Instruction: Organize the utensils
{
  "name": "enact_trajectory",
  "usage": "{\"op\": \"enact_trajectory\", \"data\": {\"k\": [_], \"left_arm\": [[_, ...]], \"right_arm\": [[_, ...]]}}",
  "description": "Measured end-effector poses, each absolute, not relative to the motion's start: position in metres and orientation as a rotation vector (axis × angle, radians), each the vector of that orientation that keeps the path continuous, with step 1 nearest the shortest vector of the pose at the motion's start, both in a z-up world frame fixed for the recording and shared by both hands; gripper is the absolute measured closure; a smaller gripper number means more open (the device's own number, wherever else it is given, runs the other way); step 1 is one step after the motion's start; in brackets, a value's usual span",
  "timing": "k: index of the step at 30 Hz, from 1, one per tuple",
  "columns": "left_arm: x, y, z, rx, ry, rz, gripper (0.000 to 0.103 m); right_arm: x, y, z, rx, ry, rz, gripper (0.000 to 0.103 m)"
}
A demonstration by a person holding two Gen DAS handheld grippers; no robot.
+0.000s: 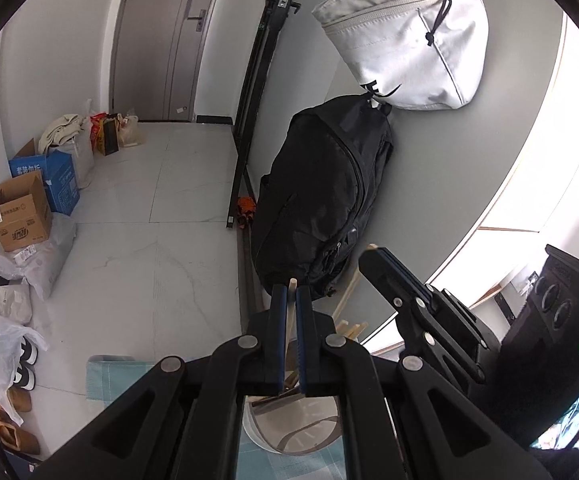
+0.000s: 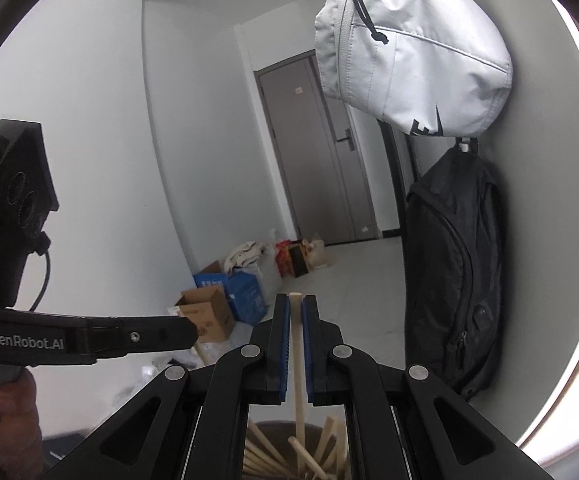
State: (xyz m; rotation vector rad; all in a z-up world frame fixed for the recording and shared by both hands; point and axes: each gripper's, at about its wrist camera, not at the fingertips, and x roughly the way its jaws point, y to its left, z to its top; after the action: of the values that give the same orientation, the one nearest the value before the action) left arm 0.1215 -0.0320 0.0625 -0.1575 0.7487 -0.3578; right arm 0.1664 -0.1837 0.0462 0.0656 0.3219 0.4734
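My left gripper is shut on a pale wooden chopstick that stands upright between its blue pads. Below it is a round holder with more chopsticks leaning out to the right. My right gripper is shut on another wooden chopstick, whose lower end reaches into the same holder among several chopsticks. The right gripper also shows in the left wrist view, and the left gripper shows in the right wrist view, close beside the right one.
A black backpack and a light grey bag hang on the wall ahead. Cardboard boxes, bags and shoes line the floor at left. A grey door is at the back. A teal checked cloth lies under the holder.
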Motion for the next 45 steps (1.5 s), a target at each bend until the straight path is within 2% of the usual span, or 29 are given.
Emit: {"op": "enact_trajectory", "data": {"k": [18,19,21,23,27,29,31,36,38,40,45], "left_arm": [[0.119,-0.028,0.037,-0.198,0.855,-0.368,0.102],[0.117,-0.027,0.038,-0.206,0.855,-0.366,0.102],[0.11,-0.023,0.041,-0.217,0.838,-0.354,0.102],[0.103,-0.021,0.044,-0.209,0.819,-0.333,0.102],[0.086,-0.02,0.051,-0.175,0.772,-0.288,0.1],[0.08,-0.018,0.054,-0.185,0.75,-0.277,0.095],[0.072,-0.016,0.057,-0.19,0.728,-0.264,0.079],[0.048,-0.016,0.069,-0.169,0.643,-0.226,0.062],[0.038,-0.018,0.073,-0.154,0.608,-0.213,0.053],[0.027,-0.019,0.078,-0.14,0.577,-0.193,0.035],[0.009,-0.017,0.08,-0.135,0.547,-0.156,0.024]], "right_arm": [[0.126,-0.209,0.032,0.099,0.447,0.539,0.095],[0.122,-0.212,0.033,0.103,0.454,0.532,0.093],[0.115,-0.218,0.035,0.108,0.467,0.522,0.08],[0.107,-0.224,0.036,0.117,0.462,0.514,0.06],[0.095,-0.231,0.043,0.126,0.467,0.502,0.056],[0.088,-0.236,0.047,0.147,0.458,0.499,0.043],[0.081,-0.238,0.051,0.153,0.447,0.493,0.039],[0.06,-0.238,0.063,0.133,0.414,0.489,0.033],[0.051,-0.239,0.067,0.128,0.395,0.483,0.027],[0.044,-0.238,0.07,0.125,0.383,0.481,0.023],[0.026,-0.236,0.073,0.112,0.358,0.48,0.015]]}}
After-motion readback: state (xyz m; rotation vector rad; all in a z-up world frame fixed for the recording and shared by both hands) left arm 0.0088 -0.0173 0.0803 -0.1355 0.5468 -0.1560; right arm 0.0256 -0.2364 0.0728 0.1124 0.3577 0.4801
